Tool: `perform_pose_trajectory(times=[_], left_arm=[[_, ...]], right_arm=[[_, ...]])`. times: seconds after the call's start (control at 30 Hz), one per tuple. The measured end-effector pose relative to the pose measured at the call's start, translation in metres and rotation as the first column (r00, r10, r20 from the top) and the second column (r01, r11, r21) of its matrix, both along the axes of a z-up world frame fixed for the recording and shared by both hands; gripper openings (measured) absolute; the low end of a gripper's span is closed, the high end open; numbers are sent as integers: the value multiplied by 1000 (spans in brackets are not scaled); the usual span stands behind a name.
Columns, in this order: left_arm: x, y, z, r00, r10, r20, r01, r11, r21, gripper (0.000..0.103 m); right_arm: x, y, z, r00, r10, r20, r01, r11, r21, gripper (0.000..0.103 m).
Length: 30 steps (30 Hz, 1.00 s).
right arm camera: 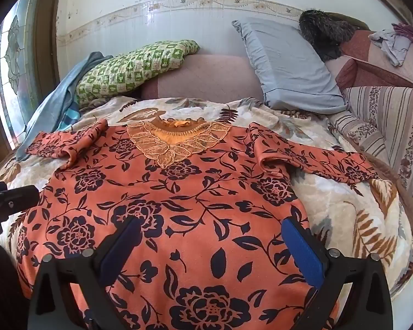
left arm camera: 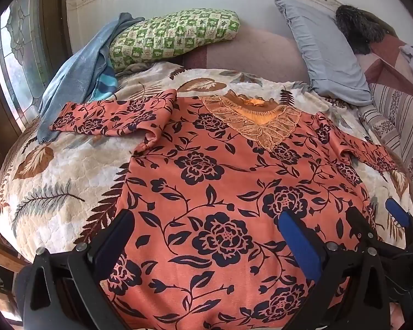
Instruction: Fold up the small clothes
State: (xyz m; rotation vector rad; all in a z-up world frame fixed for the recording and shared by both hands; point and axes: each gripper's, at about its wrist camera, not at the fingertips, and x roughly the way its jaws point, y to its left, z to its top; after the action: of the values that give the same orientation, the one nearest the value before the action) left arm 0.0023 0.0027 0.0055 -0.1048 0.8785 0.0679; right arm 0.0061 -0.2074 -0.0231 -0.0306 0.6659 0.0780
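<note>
An orange top with dark flowers [left arm camera: 220,181] lies flat, front up, on the bed, its lace collar [left arm camera: 250,121] at the far end and both sleeves spread out. It also shows in the right wrist view [right arm camera: 179,206]. My left gripper [left arm camera: 206,228] is open over the lower left part of the top, its jaws wide apart and empty. My right gripper [right arm camera: 212,236] is open over the lower right part, empty too. The right gripper also shows at the right edge of the left wrist view [left arm camera: 377,214]. The left gripper's finger [right arm camera: 16,195] shows at the left edge of the right wrist view.
A leaf-patterned quilt [left arm camera: 55,170] covers the bed. At the head lie a green checked pillow [left arm camera: 173,35], a grey-blue pillow [left arm camera: 325,52] and a blue garment [left arm camera: 74,82]. A striped sofa [right arm camera: 393,115] stands at the right, with clothes on it. A window [left arm camera: 11,63] is at the left.
</note>
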Motion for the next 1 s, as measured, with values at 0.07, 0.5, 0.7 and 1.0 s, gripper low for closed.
perform_pose_trajectory(times=[0.07,0.5,0.7,1.0], left_arm=[[1,1,-1,1000,-1,0,1,1000,9,103],[-2,4,-12,1000,22,3,-22,999,26,103],[-1,3,-16,1000,19,-1,-19,999,31,103],[-3,2,-17,1000,13,-4,-13,999,37,103]], right_arm=[[-1,0,-1,1000,1,0,-1,1000,1,103],[1,-3,6,1000,0,-9,0,1000,3,103],[1,-1,0,1000,-4,-2,4,1000,4,103],[0,-3,2,1000,-13,6,13,1000,12,103]])
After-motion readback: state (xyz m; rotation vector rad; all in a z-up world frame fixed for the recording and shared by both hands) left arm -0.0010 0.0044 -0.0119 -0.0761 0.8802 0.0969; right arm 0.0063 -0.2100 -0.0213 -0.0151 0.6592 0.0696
